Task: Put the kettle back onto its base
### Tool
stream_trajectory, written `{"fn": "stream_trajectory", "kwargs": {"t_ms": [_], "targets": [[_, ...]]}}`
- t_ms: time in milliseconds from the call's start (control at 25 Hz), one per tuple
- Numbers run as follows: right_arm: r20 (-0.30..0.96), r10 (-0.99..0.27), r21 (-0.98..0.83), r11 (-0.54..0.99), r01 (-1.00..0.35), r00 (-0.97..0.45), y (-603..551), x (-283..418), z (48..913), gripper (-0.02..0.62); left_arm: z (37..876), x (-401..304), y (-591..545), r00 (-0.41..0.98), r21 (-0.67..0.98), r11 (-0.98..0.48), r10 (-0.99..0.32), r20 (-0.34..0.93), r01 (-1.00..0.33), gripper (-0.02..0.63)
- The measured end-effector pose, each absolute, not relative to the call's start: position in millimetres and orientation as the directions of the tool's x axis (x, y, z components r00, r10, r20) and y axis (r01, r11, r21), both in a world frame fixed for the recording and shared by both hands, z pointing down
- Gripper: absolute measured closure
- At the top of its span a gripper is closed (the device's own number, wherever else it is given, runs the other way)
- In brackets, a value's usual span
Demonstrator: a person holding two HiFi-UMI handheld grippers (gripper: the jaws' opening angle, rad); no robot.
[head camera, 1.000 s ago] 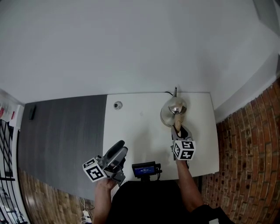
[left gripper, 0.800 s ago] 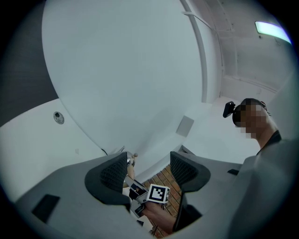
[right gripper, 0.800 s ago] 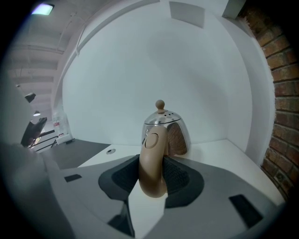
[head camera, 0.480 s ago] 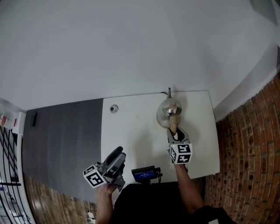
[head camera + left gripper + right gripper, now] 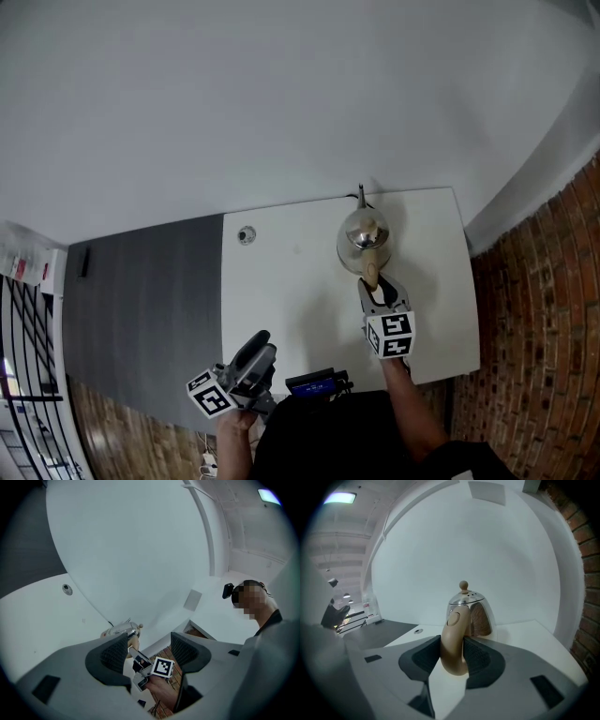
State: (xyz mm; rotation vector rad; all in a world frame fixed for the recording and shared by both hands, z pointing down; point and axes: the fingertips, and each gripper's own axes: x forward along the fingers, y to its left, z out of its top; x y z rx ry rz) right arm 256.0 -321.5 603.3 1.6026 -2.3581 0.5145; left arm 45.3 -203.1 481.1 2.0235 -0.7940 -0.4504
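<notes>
Your right gripper jaws clamp the kettle handle at 12 o'clock; keep it level. Left gripper jaws gape.

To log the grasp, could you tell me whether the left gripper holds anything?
No, the left gripper is open, with nothing between its fingers.

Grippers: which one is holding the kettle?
The right gripper: its jaws are clamped on the kettle's tan handle. The left gripper is open with nothing in it, away from the kettle.
</notes>
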Motion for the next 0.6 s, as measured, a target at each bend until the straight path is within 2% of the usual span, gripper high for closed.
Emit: {"fn": "stream_trajectory", "kwargs": {"t_ms": [280,600], "targets": [[0.386,-0.841,-0.143,0.350,-0.926,-0.378,-313,256,602,0.443,486,39,-187,0.717,0.845,-0.380,-0.698,0.004,-0.375,0.311],[0.373,-0.861,-0.134,0.318,-0.938,-0.345,-295,260,589,0.443,473,35,-177,0.755,0.830,-0.457,-0.652,-0.069,-0.319,0.311]]}}
